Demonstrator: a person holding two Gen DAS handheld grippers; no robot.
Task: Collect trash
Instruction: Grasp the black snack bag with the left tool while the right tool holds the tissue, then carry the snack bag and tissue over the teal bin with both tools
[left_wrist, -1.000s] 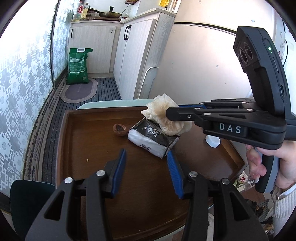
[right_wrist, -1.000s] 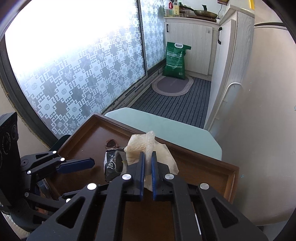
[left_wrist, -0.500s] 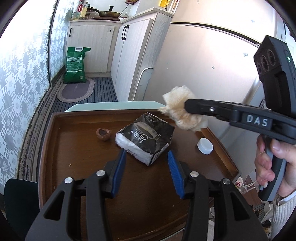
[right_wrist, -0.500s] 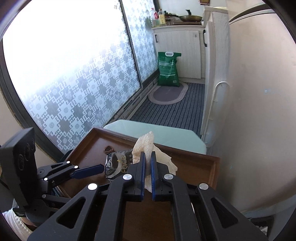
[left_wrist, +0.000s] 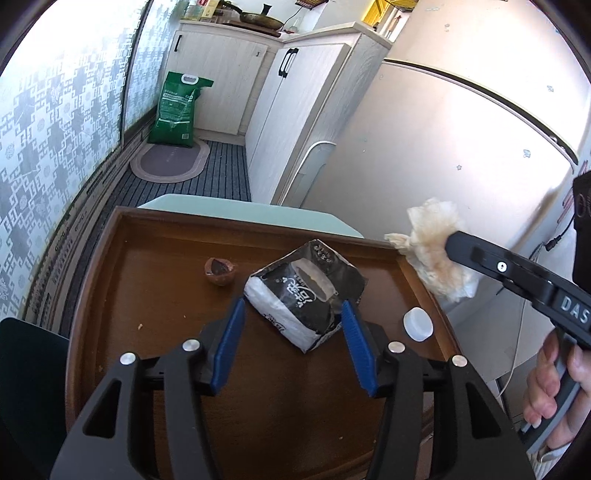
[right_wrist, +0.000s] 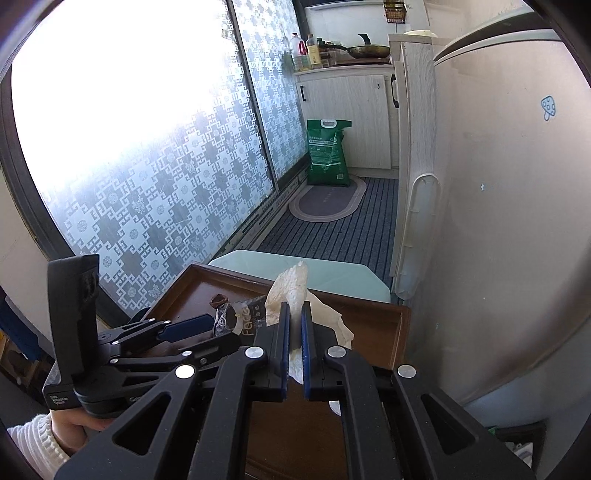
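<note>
My right gripper (right_wrist: 293, 314) is shut on a crumpled, stained tissue (right_wrist: 291, 291); in the left wrist view the tissue (left_wrist: 436, 251) hangs in the air past the right edge of the brown wooden table (left_wrist: 147, 369). My left gripper (left_wrist: 291, 317) is open, its blue pads on either side of a black and white tissue pack (left_wrist: 306, 291) that lies on the table. A brown nutshell (left_wrist: 219, 270) lies left of the pack. A white bottle cap (left_wrist: 417, 325) lies near the table's right edge.
A pale green stool top (left_wrist: 251, 210) stands beyond the table's far edge. A refrigerator (left_wrist: 461, 147) stands close on the right, white cabinets (left_wrist: 295, 92) behind it. A green bag (left_wrist: 177, 110) and an oval mat (left_wrist: 170, 162) are on the striped floor. A dark chair (left_wrist: 26, 369) is at left.
My right gripper has carried the tissue up and to the right, off the pack and past the table's right edge. My left gripper has moved forward, so its pads now flank the pack.
</note>
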